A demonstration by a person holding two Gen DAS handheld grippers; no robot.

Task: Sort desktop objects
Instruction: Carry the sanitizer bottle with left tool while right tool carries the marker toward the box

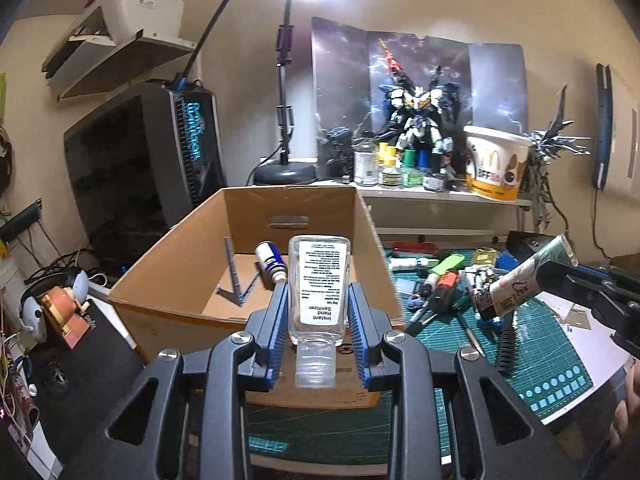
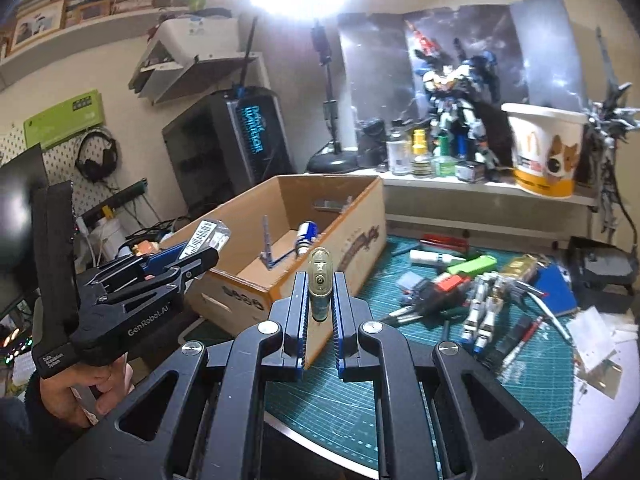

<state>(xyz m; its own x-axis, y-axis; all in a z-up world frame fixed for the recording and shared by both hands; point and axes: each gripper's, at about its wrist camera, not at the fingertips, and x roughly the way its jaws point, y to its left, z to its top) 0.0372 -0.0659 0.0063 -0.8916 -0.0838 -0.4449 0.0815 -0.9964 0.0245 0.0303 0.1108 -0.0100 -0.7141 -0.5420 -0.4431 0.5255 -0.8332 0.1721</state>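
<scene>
Landmark: the cardboard box (image 1: 256, 264), open-topped, plain brown corrugated board with a slot handle in its far wall.

Left of the box's near corner, the left gripper (image 1: 318, 300) is clamped on a hand sanitizer bottle (image 1: 319, 288). The bottle is clear hard plastic, flat-sided, cap toward the camera, white label facing up. It hangs over the near rim of the box, not yet inside.

Inside the box, on its floor: a blue-and-white spray can (image 1: 270, 262) lying on its side, and a thin grey plastic frame (image 1: 238, 280) propped upright beside it.

Right of the box, above the green cutting mat (image 2: 360, 408), the right gripper (image 2: 319, 300) is pinched tight on a soft printed tube (image 1: 516, 280), squeezed flat between ribbed blue pads (image 2: 298, 312) (cap end pointing at the box).

Further right of the box, loose clutter on the mat: markers, pens, a small white robot figure (image 2: 486, 300).

Risks, as I judge them:
- The slick bottle could slip from the ribbed pads if tilted, dropping onto the rim and bouncing out.
- The two grippers converge on one opening and could collide.
- The tube may ooze under the hard squeeze.
</scene>
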